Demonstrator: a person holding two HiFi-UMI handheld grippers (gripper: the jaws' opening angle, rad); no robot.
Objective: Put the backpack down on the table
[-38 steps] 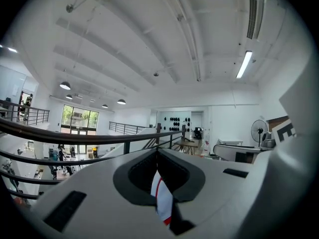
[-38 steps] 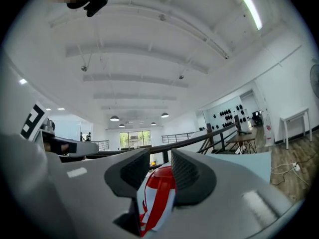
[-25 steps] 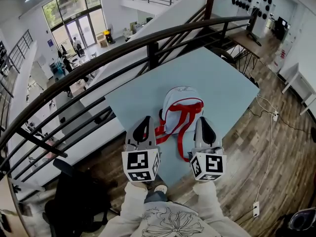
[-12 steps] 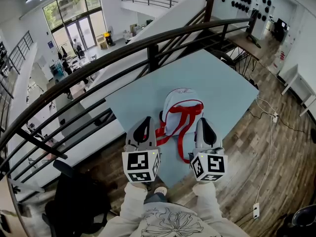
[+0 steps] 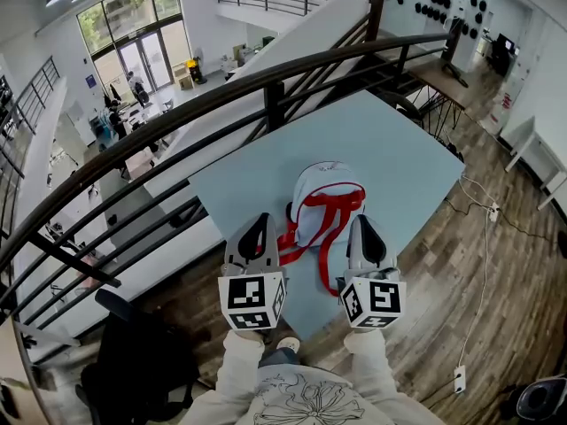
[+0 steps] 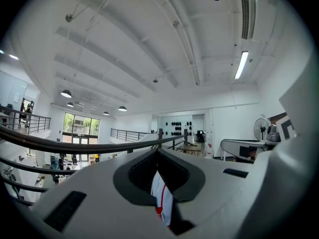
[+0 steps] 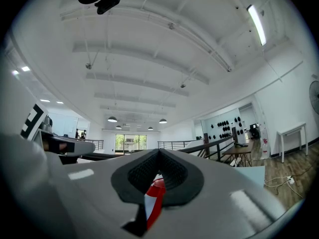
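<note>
Red straps (image 5: pixel 330 230) are pinched in both sets of jaws, the left gripper (image 5: pixel 260 221) and the right gripper (image 5: pixel 364 221) each closed tight on one. The backpack (image 5: pixel 326 189) lies just beyond them on the blue bench (image 5: pixel 403 153). Its long axis runs near to far, midway between the hands.

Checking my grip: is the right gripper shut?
Shut: the right gripper pinches the red fabric strap of the pale blue backpack.

Cloth backpack (image 5: pixel 324 193); smooth matt table (image 5: pixel 266 177); wood-plank floor (image 5: pixel 461 282); dark metal railing (image 5: pixel 275 100).
</note>
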